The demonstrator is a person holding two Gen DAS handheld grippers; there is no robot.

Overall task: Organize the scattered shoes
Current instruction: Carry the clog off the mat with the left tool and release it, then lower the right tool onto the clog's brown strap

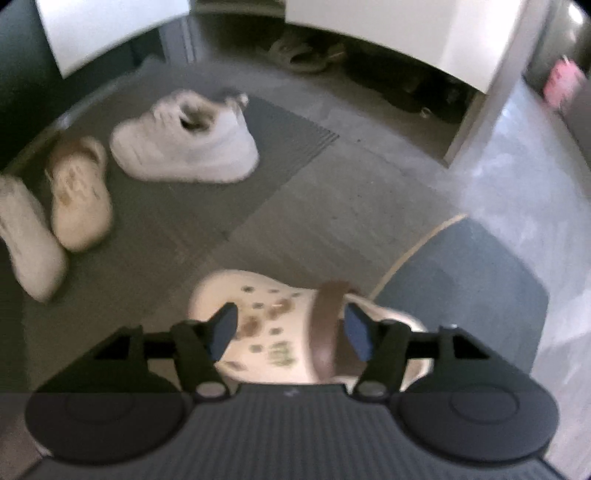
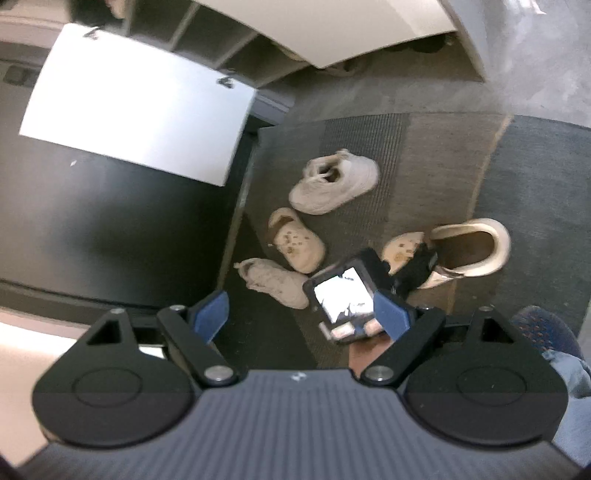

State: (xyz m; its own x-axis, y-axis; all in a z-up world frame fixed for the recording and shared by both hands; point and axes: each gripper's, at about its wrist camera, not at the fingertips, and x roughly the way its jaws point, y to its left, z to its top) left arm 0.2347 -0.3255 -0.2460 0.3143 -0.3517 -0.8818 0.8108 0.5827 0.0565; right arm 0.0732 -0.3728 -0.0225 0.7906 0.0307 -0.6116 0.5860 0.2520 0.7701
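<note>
A cream clog (image 1: 280,325) with charms and a brown strap lies on the carpet, toe to the left. My left gripper (image 1: 291,330) hovers over it, open, its blue pads above the toe and just past the strap without pressing. On the ribbed mat beyond lie a white sneaker (image 1: 184,140), the matching clog (image 1: 77,192) and a second sneaker (image 1: 26,236). My right gripper (image 2: 301,315) is open and holds nothing, high above the floor. Below it the right wrist view has the sneaker (image 2: 332,181), the clog (image 2: 295,240), the other sneaker (image 2: 273,280) and the near clog (image 2: 469,247).
A white cabinet (image 1: 406,33) stands at the back, with sandals (image 1: 303,55) and dark shoes (image 1: 417,96) in the gap beneath it. A white cabinet door (image 2: 140,99) hangs open at the left. A dark blue mat (image 1: 461,288) lies at the right. A person's jeans leg (image 2: 569,373) is at the right edge.
</note>
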